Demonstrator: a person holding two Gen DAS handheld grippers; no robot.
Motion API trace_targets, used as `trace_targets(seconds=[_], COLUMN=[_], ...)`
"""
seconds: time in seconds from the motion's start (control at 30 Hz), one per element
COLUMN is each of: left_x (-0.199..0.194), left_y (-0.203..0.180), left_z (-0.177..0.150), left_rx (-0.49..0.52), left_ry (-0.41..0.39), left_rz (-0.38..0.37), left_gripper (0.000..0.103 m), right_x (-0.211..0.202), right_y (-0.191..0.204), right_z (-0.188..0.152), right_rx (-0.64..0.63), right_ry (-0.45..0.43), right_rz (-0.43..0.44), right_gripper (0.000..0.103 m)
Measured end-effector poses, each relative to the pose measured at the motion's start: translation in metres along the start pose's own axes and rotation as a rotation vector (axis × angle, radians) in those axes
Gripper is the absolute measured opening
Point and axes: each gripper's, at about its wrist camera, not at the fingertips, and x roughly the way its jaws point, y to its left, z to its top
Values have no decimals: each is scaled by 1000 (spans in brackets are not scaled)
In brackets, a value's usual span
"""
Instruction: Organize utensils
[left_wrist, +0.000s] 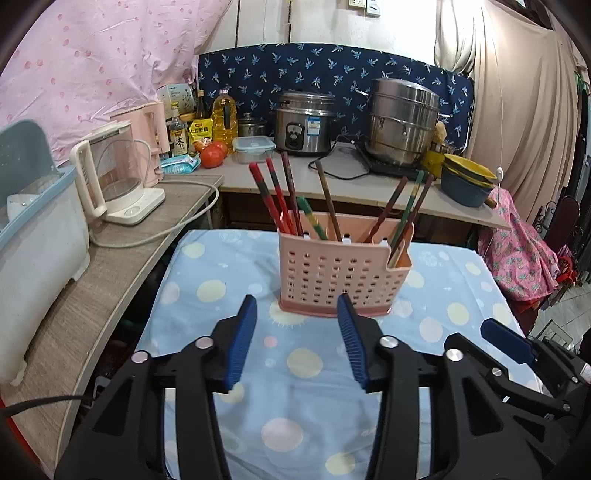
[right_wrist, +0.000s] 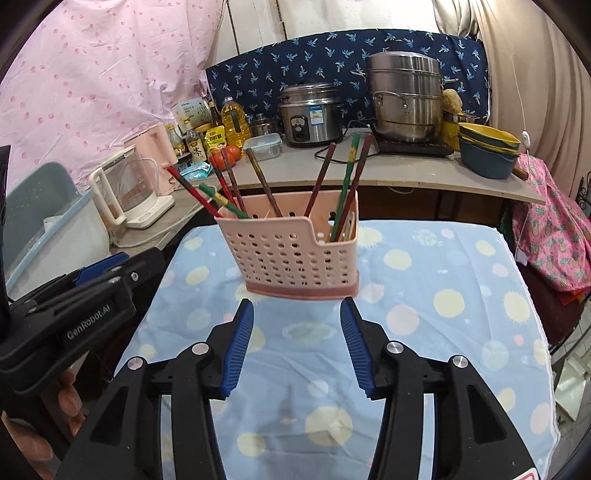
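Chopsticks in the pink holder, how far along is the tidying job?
Looks nearly done: the chopsticks stand in the pink holder on the dotted cloth. In hand: nothing; the left tool and right tool are open and empty. Left: no loose utensils show on the cloth.

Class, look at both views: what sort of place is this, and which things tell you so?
Most likely a small home kitchen: a rice cooker, a steel steamer pot and a cooking oil bottle stand on the counter behind a pink chopstick holder.
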Motion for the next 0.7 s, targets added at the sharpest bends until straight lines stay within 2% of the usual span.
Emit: trace_targets(seconds=[0.37, 0.4, 0.47, 0.7], left_x=[-4, -4, -5, -7], left_y=[-2, -2, -1, 3], left_z=[-36, -38, -41, -47], left_rx=[10, 9, 6, 8], left_ry=[60, 64, 67, 69], left_rz=[17, 19, 27, 42], left_gripper=[52, 53, 61, 65], right_x=[-7, -8, -8, -7], right_y=[10, 11, 13, 17], right_z=[-28, -30, -32, -36], right_rx=[-32, -35, -35, -44], right_ry=[35, 36, 39, 47], right_rz=[-20, -23, -18, -29], right_gripper=[52, 52, 52, 53])
